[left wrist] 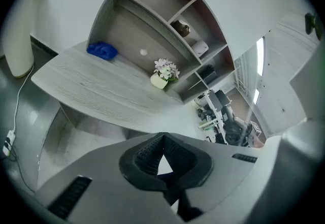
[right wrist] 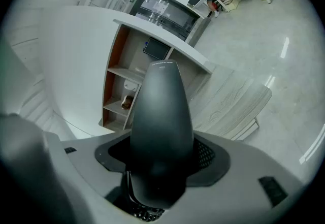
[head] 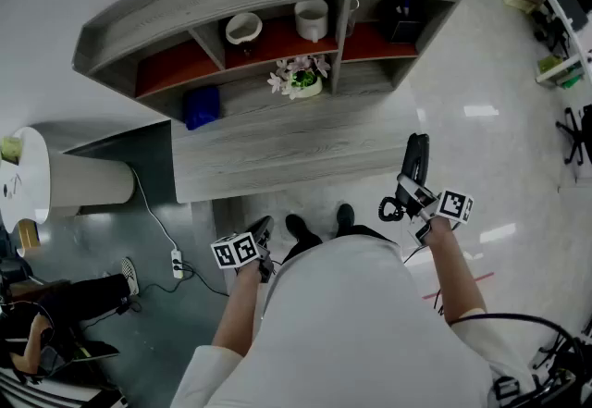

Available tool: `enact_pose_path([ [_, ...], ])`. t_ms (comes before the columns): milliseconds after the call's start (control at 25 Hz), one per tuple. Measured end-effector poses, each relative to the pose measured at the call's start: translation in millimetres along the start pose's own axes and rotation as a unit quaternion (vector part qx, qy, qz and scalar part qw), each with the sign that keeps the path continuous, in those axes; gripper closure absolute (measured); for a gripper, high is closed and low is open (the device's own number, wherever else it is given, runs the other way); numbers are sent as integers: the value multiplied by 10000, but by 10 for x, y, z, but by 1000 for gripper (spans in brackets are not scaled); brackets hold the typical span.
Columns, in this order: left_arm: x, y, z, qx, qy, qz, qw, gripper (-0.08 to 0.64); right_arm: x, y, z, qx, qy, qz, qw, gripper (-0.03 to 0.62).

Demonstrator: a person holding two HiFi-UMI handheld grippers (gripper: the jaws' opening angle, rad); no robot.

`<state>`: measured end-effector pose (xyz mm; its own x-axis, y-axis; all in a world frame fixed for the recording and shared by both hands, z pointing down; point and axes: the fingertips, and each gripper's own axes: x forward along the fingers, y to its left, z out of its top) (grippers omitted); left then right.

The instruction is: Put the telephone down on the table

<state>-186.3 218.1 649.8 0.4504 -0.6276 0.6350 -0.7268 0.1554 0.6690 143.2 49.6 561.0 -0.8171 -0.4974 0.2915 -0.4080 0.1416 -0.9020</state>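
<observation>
A black telephone handset [head: 417,154] sticks out forward from my right gripper [head: 413,186], which is shut on it, off the right end of the grey wooden table [head: 277,152] and over the floor. In the right gripper view the handset [right wrist: 161,126] fills the space between the jaws and points toward the table [right wrist: 233,106]. My left gripper [head: 262,228] hangs low in front of the table's near edge. In its own view the left gripper [left wrist: 162,139] has its pads meeting at the tips with nothing held.
On the table stand a small flower pot [head: 303,80] and a blue cloth [head: 201,106], below a shelf unit holding a bowl [head: 244,27] and a white cup [head: 312,19]. A power strip [head: 176,263] and cable lie on the floor at left, near a seated person [head: 55,304].
</observation>
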Motion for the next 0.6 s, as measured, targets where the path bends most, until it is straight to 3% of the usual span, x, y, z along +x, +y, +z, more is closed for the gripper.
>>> enact_pose_path([
  [120,-17,68,46,84,-26,126,9999,549,-169,-280,0,-275,109,-969,9949,288],
  [160,-21,71,50,88,-29,132,9999,549,-166,-281,-11,-237,106,-972,9949,288],
  [280,-36,37,58,75,-33,91,9999,549,-72,-133,-54,-26,49,-480,9988,288],
  [480,-42,73,9,2,29,61,10000,549,-56,-88,-97,-41,62,-416,9991,288],
  [600,-50,96,-25,-12,58,75,10000,549,-118,-177,-131,-137,109,-742,9971,288],
])
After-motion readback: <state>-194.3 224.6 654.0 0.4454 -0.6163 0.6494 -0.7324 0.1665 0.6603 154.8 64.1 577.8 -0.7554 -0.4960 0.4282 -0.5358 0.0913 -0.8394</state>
